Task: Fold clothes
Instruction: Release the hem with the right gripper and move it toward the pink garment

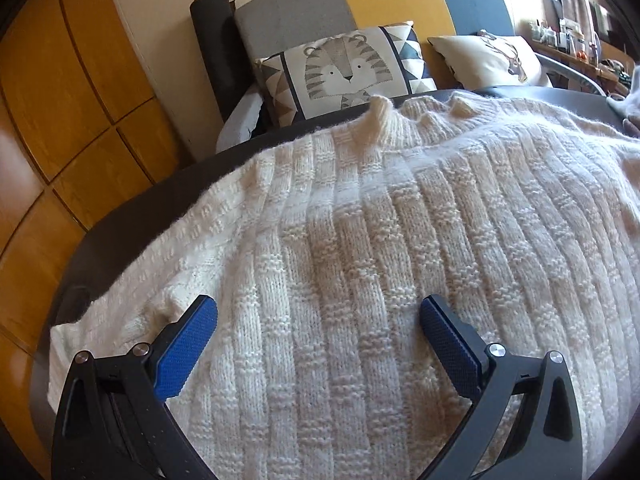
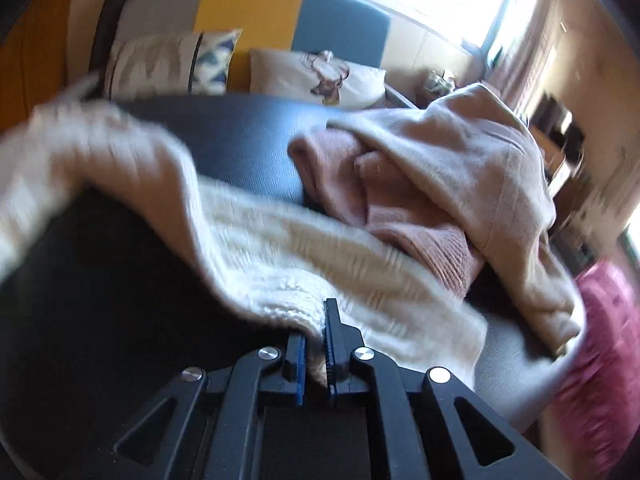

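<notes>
Cream knitted sweater (image 1: pixel 360 240) lies under the spread left gripper (image 1: pixel 318 320); the right gripper (image 2: pixel 316 344) pinches its edge (blurred) above the black table (image 2: pixel 240 140).

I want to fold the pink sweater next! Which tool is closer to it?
Right. The right tool, shut on the cream sweater, is beside the pink sweater. The left tool hangs open; no pink sweater shows there.

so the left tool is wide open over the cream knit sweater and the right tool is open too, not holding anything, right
Not quite. The left tool is indeed wide open over the cream knit sweater, but the right tool is not open: the right wrist view shows its jaws shut on an edge of that sweater, with cream knit pinched between the blue pads.
</notes>
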Available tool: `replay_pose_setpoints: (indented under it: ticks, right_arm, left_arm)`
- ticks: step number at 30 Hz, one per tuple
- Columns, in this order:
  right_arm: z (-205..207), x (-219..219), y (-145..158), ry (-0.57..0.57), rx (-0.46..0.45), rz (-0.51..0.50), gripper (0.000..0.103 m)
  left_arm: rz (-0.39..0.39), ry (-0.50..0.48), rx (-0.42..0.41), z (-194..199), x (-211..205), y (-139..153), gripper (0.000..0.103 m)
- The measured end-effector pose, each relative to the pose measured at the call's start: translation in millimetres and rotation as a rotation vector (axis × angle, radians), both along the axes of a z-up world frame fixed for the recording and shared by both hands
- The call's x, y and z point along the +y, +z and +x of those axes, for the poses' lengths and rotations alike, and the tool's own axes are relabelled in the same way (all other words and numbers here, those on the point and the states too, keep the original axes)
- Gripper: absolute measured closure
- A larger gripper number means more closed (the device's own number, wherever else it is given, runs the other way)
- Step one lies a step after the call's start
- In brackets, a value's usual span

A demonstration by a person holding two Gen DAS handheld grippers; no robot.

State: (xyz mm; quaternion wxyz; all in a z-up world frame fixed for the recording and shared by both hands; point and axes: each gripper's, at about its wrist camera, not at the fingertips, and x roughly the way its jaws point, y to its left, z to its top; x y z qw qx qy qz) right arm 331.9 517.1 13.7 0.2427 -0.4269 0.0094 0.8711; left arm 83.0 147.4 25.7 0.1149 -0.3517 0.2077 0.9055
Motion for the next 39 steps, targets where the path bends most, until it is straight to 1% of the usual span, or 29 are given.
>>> replay_pose_setpoints:
  ticks: [3, 5, 9, 11, 13, 15, 16, 17, 18, 19, 20, 21, 23, 25, 27, 29, 30, 31, 32, 33, 35, 37, 39]
  right_arm:
    - [8.6, -6.6, 29.9, 0.010, 0.085, -0.130, 0.097]
    - [10.3, -8.5, 46.5, 0.039, 0.123, -0.244, 0.097]
    - [13.8, -6.1, 71.7, 0.078, 0.214, -0.536, 0.097]
    - [15.7, -1.1, 76.8, 0.085, 0.265, -0.686, 0.097]
    - [16.5, 16.1, 74.0, 0.057, 0.316, -0.856, 0.097]
    - [15.5, 44.3, 60.3, -0.015, 0.347, -0.990, 0.097]
    - [12.4, 59.4, 51.5, -0.049, 0.334, -1.014, 0.097]
    - [10.6, 74.6, 43.5, -0.101, 0.314, -0.975, 0.094]
    - [8.7, 89.8, 35.4, -0.153, 0.295, -0.935, 0.093]
    - [5.7, 103.8, 28.7, -0.198, 0.275, -0.860, 0.086]
    - [3.4, 110.9, 24.8, -0.213, 0.268, -0.823, 0.078]
    - [1.4, 119.6, 19.2, -0.246, 0.259, -0.783, 0.077]
    - [-2.5, 126.6, 13.4, -0.310, 0.208, -0.707, 0.077]
    - [-4.3, 119.6, 17.8, -0.301, 0.191, -0.630, 0.077]
    - [-3.7, 94.7, 32.8, -0.268, 0.170, -0.458, 0.076]
    - [-0.7, 63.2, 46.9, -0.236, 0.154, -0.311, 0.076]
    - [3.6, 44.5, 50.6, -0.203, 0.151, -0.252, 0.076]
    - [6.8, 31.4, 51.1, -0.178, 0.144, -0.211, 0.076]
    - [9.4, 15.1, 49.7, -0.160, 0.127, -0.148, 0.076]
    - [11.9, 8.2, 45.0, -0.151, 0.101, -0.108, 0.076]
    - [22.0, 2.2, 34.4, -0.150, 0.056, -0.096, 0.076]
    - [27.1, 1.8, 17.5, -0.138, 0.036, -0.138, 0.075]
    - [23.1, 9.3, 3.3, -0.163, 0.012, -0.138, 0.075]
  left_arm:
    - [-0.007, 0.001, 0.011, -1.2, 1.5, -1.6, 0.000]
    - [-0.006, 0.001, 0.013, -1.7, 0.5, -0.8, 0.000]
    - [0.003, 0.005, 0.011, -1.7, -2.0, 0.1, 0.000]
    - [0.006, 0.007, 0.009, -1.4, -2.9, 0.1, 0.000]
    - [0.011, 0.007, 0.006, -1.7, -3.6, -0.2, 0.000]
    - [0.016, 0.007, 0.002, -2.9, -4.2, -0.4, 0.000]
    - [0.018, 0.008, 0.000, -3.4, -4.8, -0.4, 0.000]
    - [0.021, 0.008, -0.002, -3.9, -5.2, -0.5, 0.000]
    - [0.022, 0.007, -0.004, -5.0, -5.7, -0.5, 0.000]
    - [0.023, 0.007, -0.005, -5.4, -5.8, -0.5, 0.000]
    - [0.024, 0.008, -0.006, -5.4, -5.8, -0.5, 0.000]
    - [0.023, 0.008, -0.006, -5.5, -5.6, -0.4, 0.000]
    - [0.022, 0.009, -0.005, -5.4, -5.2, -0.5, 0.000]
    - [0.023, 0.005, -0.006, -7.5, -7.1, -0.3, 0.000]
    - [0.024, 0.007, -0.007, -6.5, -5.7, -0.8, 0.000]
    - [0.024, 0.006, -0.007, -6.5, -6.1, -0.3, 0.000]
    - [0.023, 0.004, -0.007, -7.1, -7.0, 0.1, 0.000]
    - [0.023, 0.003, -0.007, -7.6, -7.7, 0.3, 0.000]
    - [0.022, 0.002, -0.007, -7.8, -7.9, 0.5, 0.000]
    - [0.021, 0.002, -0.006, -8.1, -8.1, 0.7, 0.000]
    - [0.019, 0.002, -0.005, -7.8, -7.9, 0.8, 0.000]
    - [0.017, 0.002, -0.004, -7.8, -7.7, 1.1, 0.000]
    - [0.017, 0.002, -0.004, -7.7, -7.8, 0.7, 0.000]
